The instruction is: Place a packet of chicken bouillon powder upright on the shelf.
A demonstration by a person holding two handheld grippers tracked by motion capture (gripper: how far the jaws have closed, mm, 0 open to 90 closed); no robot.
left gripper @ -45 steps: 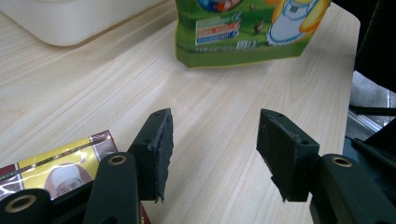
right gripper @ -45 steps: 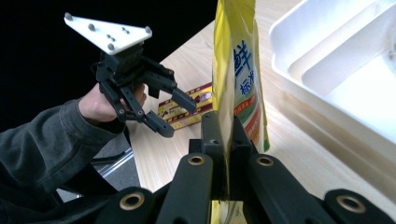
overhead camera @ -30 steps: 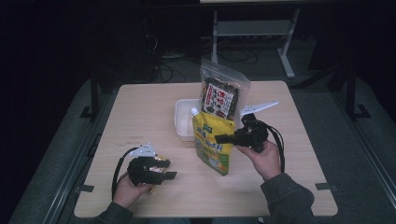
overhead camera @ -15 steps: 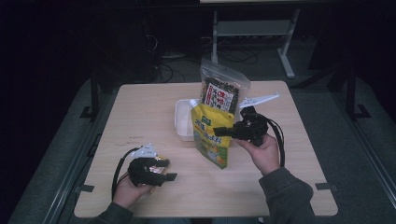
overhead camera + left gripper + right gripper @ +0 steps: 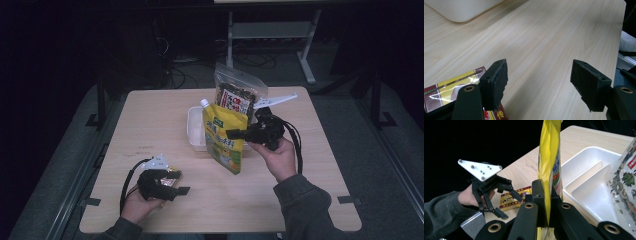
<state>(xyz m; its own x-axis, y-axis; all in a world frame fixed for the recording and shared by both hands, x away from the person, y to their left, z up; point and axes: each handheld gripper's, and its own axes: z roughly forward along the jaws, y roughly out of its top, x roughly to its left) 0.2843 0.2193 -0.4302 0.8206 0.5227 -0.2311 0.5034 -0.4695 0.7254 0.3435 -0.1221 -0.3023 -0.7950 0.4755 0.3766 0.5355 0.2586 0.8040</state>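
My right gripper [image 5: 232, 134] [image 5: 545, 192] is shut on the edge of a yellow spouted pouch [image 5: 223, 142] [image 5: 549, 150] and holds it upright, off the table, in front of the white tray [image 5: 194, 131]. Near the table's front left, my left gripper [image 5: 179, 182] [image 5: 541, 85] is open over a small red and yellow packet [image 5: 173, 182] [image 5: 451, 85] lying flat on the wood. Its jaws have just been opening; the pads do not touch the packet, which lies under the left jaw. The right gripper view also shows the left gripper [image 5: 511, 207] and that packet [image 5: 514, 196].
A divided white tray [image 5: 596, 195] sits at the table's middle. A clear snack bag [image 5: 237, 97] [image 5: 626, 177] with dark contents stands at its far side. Bare wood lies to the left and along the front. The floor around the table is dark.
The right gripper has lifted the yellow pouch higher and more upright. The left gripper's jaws have spread wider over the packet; that hand stayed put.
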